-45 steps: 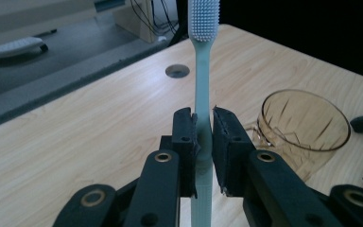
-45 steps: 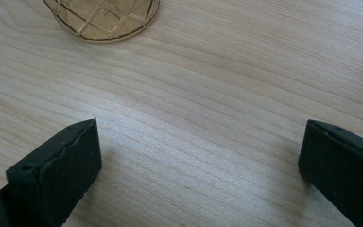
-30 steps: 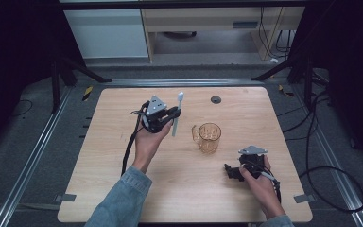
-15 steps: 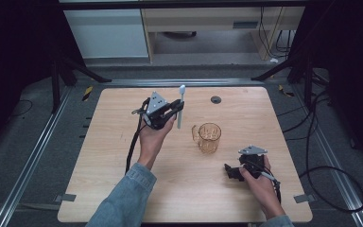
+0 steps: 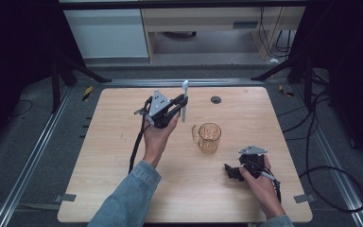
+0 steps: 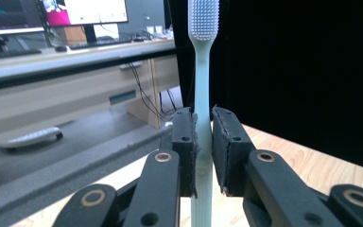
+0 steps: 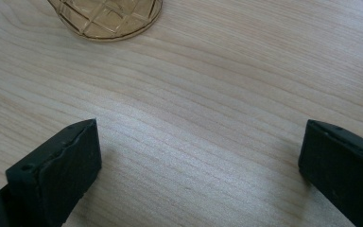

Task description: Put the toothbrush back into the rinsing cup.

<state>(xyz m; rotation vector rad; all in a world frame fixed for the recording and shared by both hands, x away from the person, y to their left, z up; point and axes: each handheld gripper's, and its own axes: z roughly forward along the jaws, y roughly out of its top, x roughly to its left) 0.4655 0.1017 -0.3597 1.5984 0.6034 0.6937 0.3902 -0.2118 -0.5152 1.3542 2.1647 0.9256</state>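
Standing empty, the amber glass mug (image 5: 209,137) waits; left fingers (image 6: 185,142) clamp toothbrush (image 6: 201,85), right spread.

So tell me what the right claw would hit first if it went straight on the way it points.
Probably the amber glass mug: its base lies ahead of the open right claw, slightly off to one side, so it could just miss.

The left gripper (image 5: 180,101) and right gripper (image 5: 230,171) are black, each topped by a grey three-cornered plate and trailing a black cable. In the left gripper view the black linkage arms carry brass-ringed pivots and small screw holes, ending in blocky, rough-edged pads (image 6: 228,146). The left forearm wears a blue denim sleeve (image 5: 128,198).
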